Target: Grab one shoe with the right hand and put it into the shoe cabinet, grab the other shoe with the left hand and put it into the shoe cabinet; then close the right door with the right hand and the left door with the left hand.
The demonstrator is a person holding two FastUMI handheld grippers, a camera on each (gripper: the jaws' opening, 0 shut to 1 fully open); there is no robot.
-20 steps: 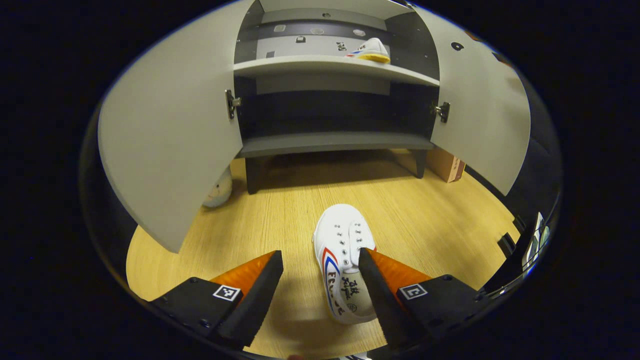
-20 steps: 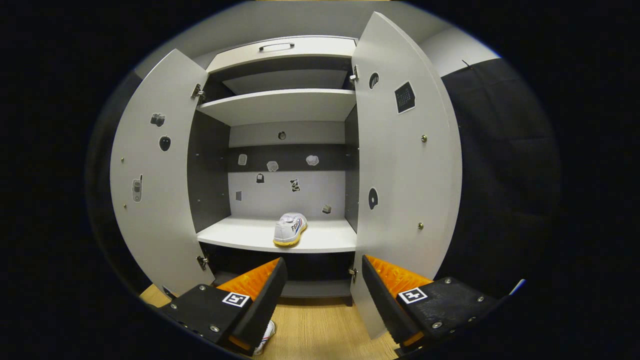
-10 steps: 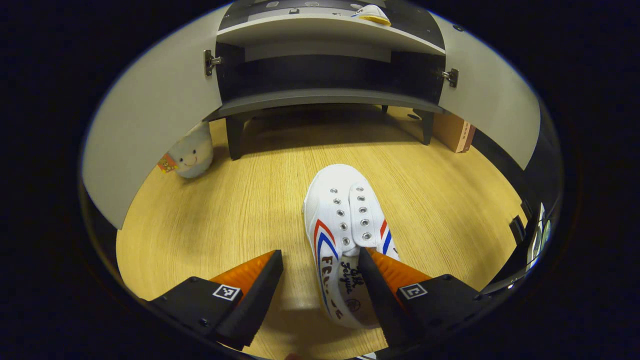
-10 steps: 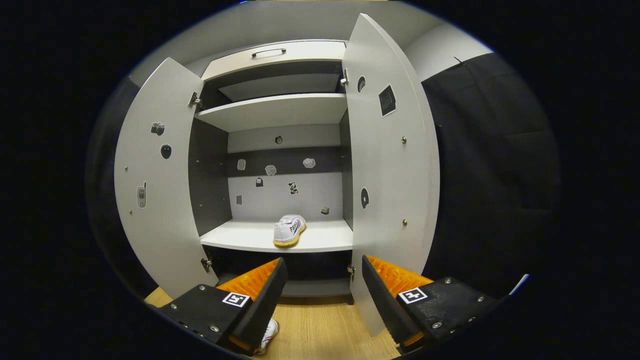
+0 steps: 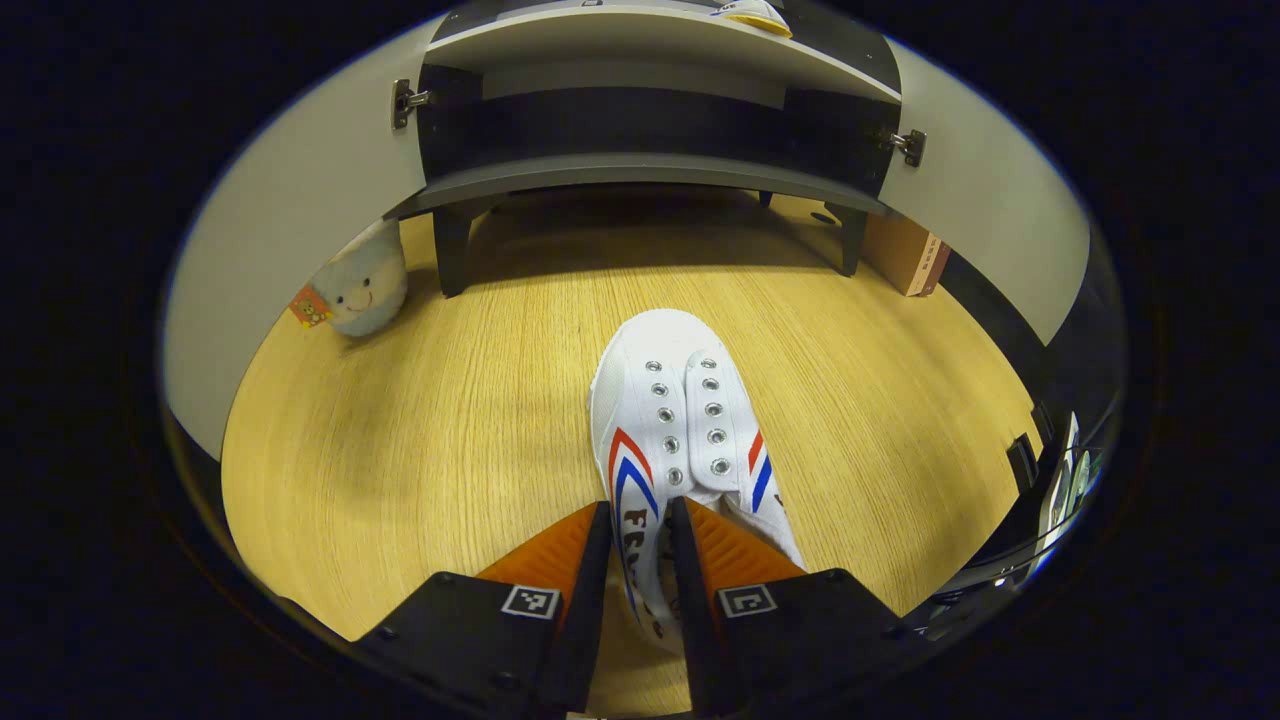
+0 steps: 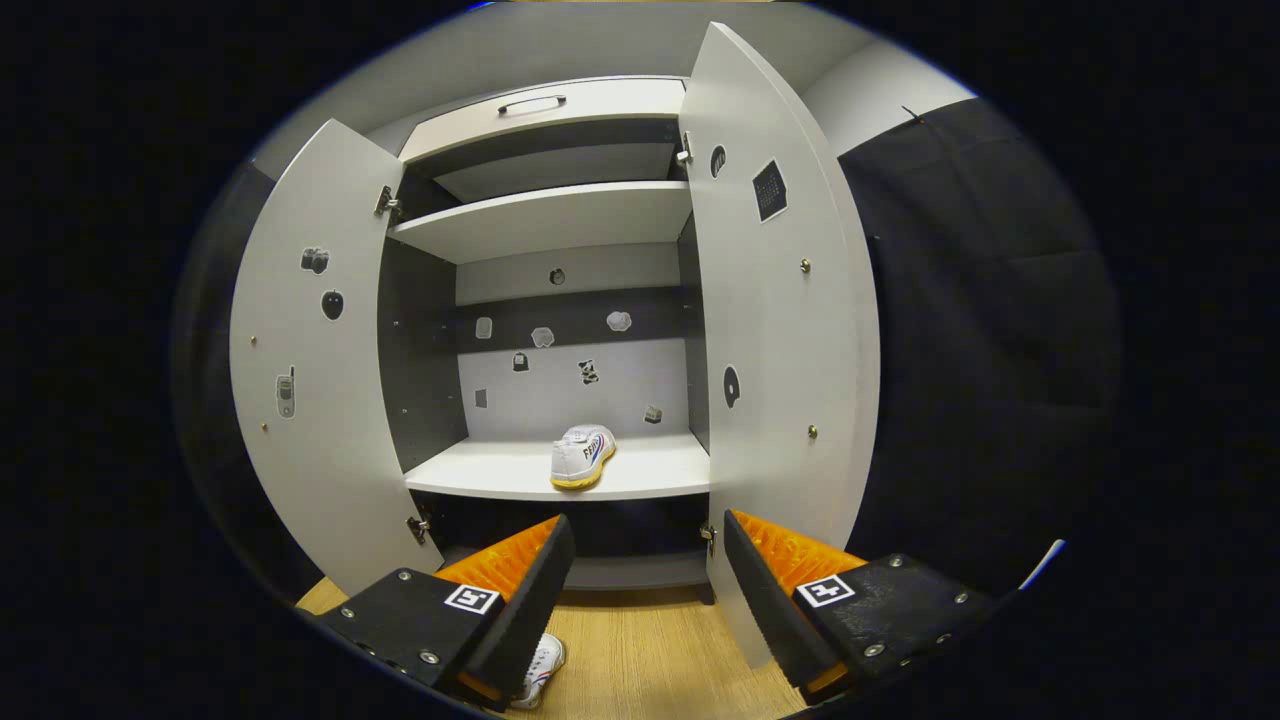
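Since the earlier frame, left gripper (image 5: 640,520) has narrowed onto the collar of the white shoe (image 5: 680,420) on the wooden floor (image 5: 400,430). Right gripper (image 6: 645,535) stays wide before the shoe cabinet (image 6: 560,215), second shoe (image 6: 582,455) shelved. A plush toy (image 5: 360,285) and a box (image 5: 905,260) sit beside the cabinet legs.

One white canvas shoe (image 5: 683,440) with red and blue side stripes and metal eyelets lay upright on the wooden floor, toe toward the shoe cabinet (image 6: 560,215), well apart from its front legs. Its near collar sat between the left gripper's (image 5: 640,545) fingers, which pressed it from both sides. The second shoe (image 6: 581,456), white with a yellow sole, stood on the cabinet's middle shelf, nearer the right side. Both grey doors, left door (image 6: 305,360) and right door (image 6: 785,330), stood wide open.
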